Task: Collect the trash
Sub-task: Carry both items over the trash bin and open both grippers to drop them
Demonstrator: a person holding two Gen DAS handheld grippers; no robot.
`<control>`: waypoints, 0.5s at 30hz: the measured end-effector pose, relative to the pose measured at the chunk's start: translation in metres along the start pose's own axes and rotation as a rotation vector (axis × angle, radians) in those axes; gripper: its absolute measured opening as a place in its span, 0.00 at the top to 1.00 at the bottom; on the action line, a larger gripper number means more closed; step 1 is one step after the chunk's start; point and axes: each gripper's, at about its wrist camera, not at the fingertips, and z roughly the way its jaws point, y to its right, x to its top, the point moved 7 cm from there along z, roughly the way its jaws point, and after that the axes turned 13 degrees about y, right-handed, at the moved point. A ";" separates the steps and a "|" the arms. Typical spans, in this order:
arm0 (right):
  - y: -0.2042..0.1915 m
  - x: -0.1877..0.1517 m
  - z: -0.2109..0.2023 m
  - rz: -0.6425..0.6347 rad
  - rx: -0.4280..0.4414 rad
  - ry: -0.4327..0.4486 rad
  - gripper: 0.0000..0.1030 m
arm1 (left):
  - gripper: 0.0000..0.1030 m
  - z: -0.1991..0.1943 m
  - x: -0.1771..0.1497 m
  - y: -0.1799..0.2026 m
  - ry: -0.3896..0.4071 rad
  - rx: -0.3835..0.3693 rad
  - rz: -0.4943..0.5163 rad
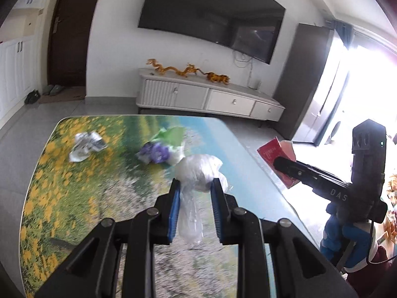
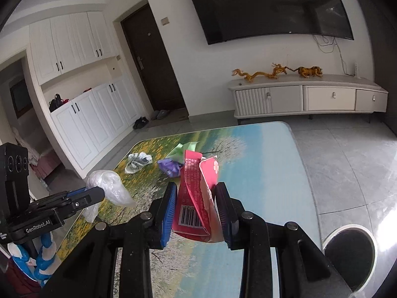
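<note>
My left gripper (image 1: 194, 183) is shut on a crumpled clear plastic bag (image 1: 198, 168) and holds it above the table (image 1: 74, 198); the bag also shows in the right wrist view (image 2: 109, 183). My right gripper (image 2: 196, 188) is shut on a flattened red carton (image 2: 196, 198) with a barcode, held above the table; the carton also shows in the left wrist view (image 1: 275, 151). On the table lie a white crumpled wrapper (image 1: 85, 145), a purple wrapper (image 1: 156, 152) and a green paper (image 1: 171, 134).
The table has a flower-and-landscape print. A round dark bin (image 2: 349, 250) stands on the floor to the table's right. A white TV cabinet (image 1: 208, 96) and a wall TV (image 1: 211, 17) lie beyond, with grey tiled floor between.
</note>
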 end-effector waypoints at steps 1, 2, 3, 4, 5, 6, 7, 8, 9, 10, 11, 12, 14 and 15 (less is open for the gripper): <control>0.008 0.004 -0.006 0.004 -0.017 0.013 0.71 | 0.78 0.004 0.002 0.011 0.000 -0.016 0.016; 0.020 0.009 -0.014 0.010 -0.044 0.031 0.71 | 0.78 0.008 0.004 0.021 -0.001 -0.032 0.029; 0.030 0.012 -0.022 0.015 -0.064 0.045 0.71 | 0.78 0.013 0.006 0.032 -0.004 -0.050 0.040; 0.041 0.016 -0.028 0.022 -0.088 0.060 0.71 | 0.78 0.019 0.008 0.044 -0.007 -0.070 0.054; 0.053 0.019 -0.036 0.031 -0.115 0.073 0.71 | 0.78 0.024 0.009 0.054 -0.009 -0.086 0.066; 0.064 0.022 -0.042 0.039 -0.141 0.083 0.71 | 0.78 0.030 0.011 0.067 -0.011 -0.105 0.077; 0.076 0.024 -0.048 0.045 -0.169 0.094 0.71 | 0.78 0.036 0.013 0.078 -0.015 -0.125 0.085; 0.089 0.026 -0.055 0.048 -0.198 0.105 0.71 | 0.78 0.043 0.014 0.091 -0.020 -0.147 0.094; 0.100 0.028 -0.061 0.049 -0.225 0.114 0.71 | 0.78 0.050 0.015 0.102 -0.025 -0.166 0.100; 0.112 0.029 -0.067 0.051 -0.255 0.121 0.71 | 0.78 0.058 0.015 0.115 -0.034 -0.190 0.109; 0.124 0.029 -0.073 0.055 -0.285 0.126 0.71 | 0.78 0.066 0.015 0.128 -0.044 -0.209 0.119; 0.138 0.028 -0.077 0.060 -0.316 0.128 0.71 | 0.78 0.075 0.013 0.141 -0.056 -0.227 0.130; 0.162 0.022 -0.084 0.070 -0.373 0.121 0.71 | 0.78 0.093 0.008 0.167 -0.085 -0.264 0.153; 0.175 0.018 -0.086 0.078 -0.400 0.113 0.71 | 0.78 0.102 0.005 0.179 -0.100 -0.281 0.164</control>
